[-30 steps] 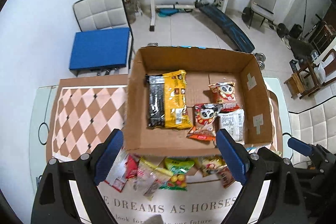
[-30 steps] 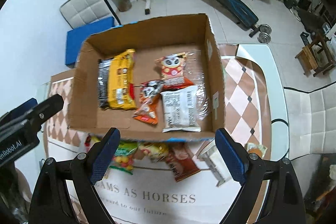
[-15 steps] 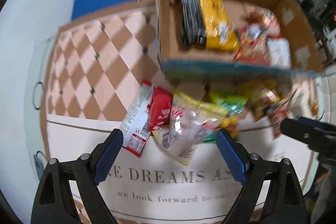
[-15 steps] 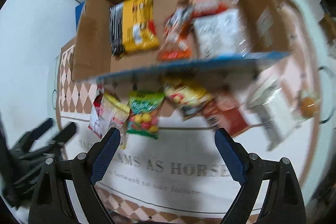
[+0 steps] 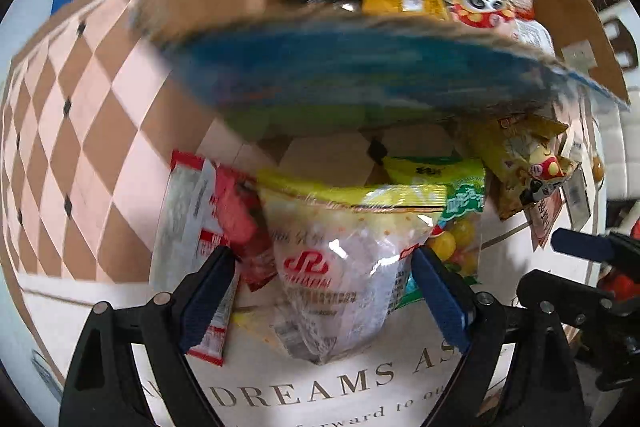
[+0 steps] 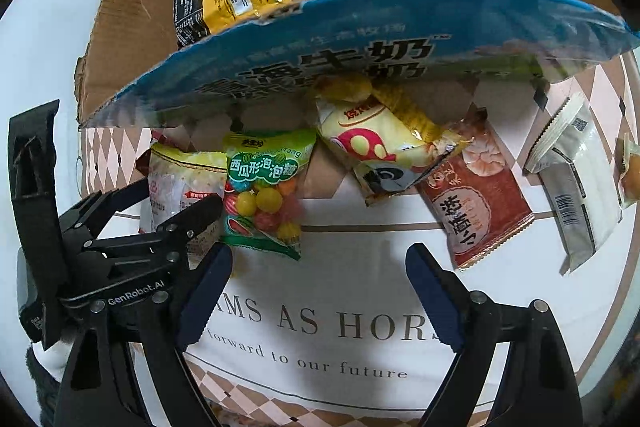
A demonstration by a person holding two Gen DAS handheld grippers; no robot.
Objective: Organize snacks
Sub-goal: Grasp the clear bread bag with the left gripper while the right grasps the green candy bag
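The left gripper [image 5: 322, 285], spread wide, straddles a clear yellow-topped candy bag [image 5: 340, 267] near the tablecloth's front edge; the right gripper [image 6: 320, 291] gapes empty nearby

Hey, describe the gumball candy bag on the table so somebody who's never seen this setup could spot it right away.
Find the cardboard box with the blue front flap; loose snacks lie on the tablecloth just in front of it. The gumball bag is near the left end of that row, beside a clear bag with a yellow top. Only it has a green top and a clear window showing round yellow, orange and red balls.
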